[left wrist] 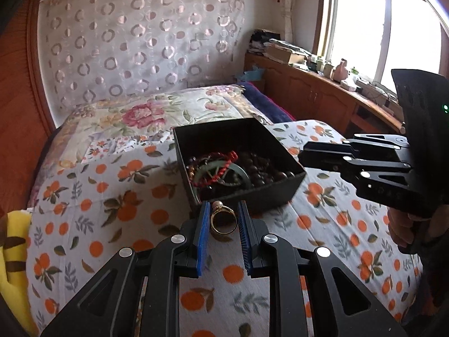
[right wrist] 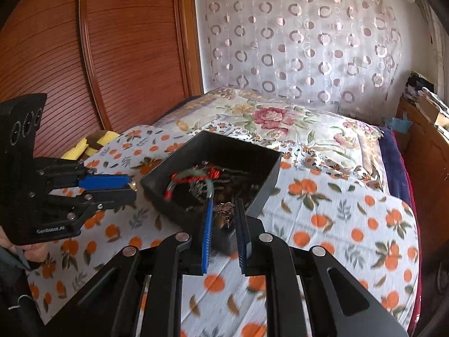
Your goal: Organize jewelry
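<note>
A black open box [left wrist: 283,185] sits on the bed and holds a red braided bracelet [left wrist: 224,165], a green bangle [left wrist: 238,177] and dark bead strings [left wrist: 261,168]. My left gripper [left wrist: 223,216] is shut on a gold ring with a pearl [left wrist: 221,219], just in front of the box's near wall. My right gripper [right wrist: 223,213] is shut on a small dark metal ornament [right wrist: 224,210] at the box [right wrist: 168,193] near its edge. The right gripper also shows in the left wrist view [left wrist: 306,158], beside the box. The left gripper shows in the right wrist view [right wrist: 126,185].
The bed has an orange-print sheet [left wrist: 112,224] and a floral quilt [left wrist: 146,112] behind. A yellow cloth [left wrist: 14,241] lies at the left edge. A wooden cabinet with clutter [left wrist: 322,84] stands under the window. A wooden slatted wardrobe door [right wrist: 112,56] is at the left.
</note>
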`<state>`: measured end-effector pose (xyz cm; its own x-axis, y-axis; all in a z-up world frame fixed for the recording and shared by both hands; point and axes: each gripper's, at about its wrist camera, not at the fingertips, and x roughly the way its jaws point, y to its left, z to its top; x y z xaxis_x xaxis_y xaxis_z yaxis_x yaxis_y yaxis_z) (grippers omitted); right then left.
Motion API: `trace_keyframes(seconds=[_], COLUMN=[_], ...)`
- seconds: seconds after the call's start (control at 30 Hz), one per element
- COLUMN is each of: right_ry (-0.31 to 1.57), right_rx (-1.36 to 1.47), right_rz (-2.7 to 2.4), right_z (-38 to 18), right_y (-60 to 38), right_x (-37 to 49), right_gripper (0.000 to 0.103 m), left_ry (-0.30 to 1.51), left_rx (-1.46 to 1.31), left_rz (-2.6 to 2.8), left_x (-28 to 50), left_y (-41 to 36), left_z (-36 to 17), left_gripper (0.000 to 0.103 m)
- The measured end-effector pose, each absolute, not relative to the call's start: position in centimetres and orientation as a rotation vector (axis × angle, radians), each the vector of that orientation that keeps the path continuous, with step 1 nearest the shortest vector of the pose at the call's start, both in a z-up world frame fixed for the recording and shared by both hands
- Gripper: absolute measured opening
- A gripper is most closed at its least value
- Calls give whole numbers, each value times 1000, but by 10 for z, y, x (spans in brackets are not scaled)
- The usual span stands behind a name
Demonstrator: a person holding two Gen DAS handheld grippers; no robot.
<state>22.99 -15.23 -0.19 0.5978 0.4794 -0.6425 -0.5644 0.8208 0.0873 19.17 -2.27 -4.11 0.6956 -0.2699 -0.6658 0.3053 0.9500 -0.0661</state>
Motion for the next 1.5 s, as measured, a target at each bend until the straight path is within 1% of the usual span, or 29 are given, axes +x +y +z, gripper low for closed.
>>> trace_keyframes(seconds=[0.33, 0.43, 0.47, 0.8, 1.1, 1.17, 1.23, 1.33, 1.37, 1.4, 1.43, 1.5], right_ry=[718, 722, 721, 712, 712, 708, 703, 691, 689, 686, 681, 671], right_rx=[-112, -101, -99, -97, -91, -95, -95, -92, -91, -90, -86, -79], right_rz=[626, 624, 622, 602, 576, 570, 564, 544, 537, 529, 518, 501], right_z=[-10, -11, -11, -5, -5, -3, -1, 1, 1, 1, 2, 3], right_y=[-146, -148, -148, -158, -167, -169, -170, -174, -175, -175, -176, -176], right_x=[247, 249, 249, 237, 218, 211, 205, 192, 189, 186, 181, 171], right_gripper=[18, 25, 26, 26, 26, 26, 26, 26, 28, 31, 36, 40], left_ry=[733, 729, 727, 727, 712, 711, 701, 692, 690, 688, 683, 672], left_rx=[34, 34, 33, 24, 43, 49, 51, 49, 48, 47, 47, 49], left_rz=[-303, -302, -303, -296, -276, -271, -267, -258, -255, -248, -233, -217], left_x=[206, 209, 211, 230, 233, 232, 226, 213, 208, 203, 196, 184], left_y=[-18, -19, -19, -28, -39, -40, -40, -38, -38, -36, -34, -33], left_z=[-40, -38, -38, -40, -36, -35, -32, -29, -28, -26, -24, -21], left_gripper=[19, 19, 19, 19, 19, 22, 37, 47, 50, 59, 69, 75])
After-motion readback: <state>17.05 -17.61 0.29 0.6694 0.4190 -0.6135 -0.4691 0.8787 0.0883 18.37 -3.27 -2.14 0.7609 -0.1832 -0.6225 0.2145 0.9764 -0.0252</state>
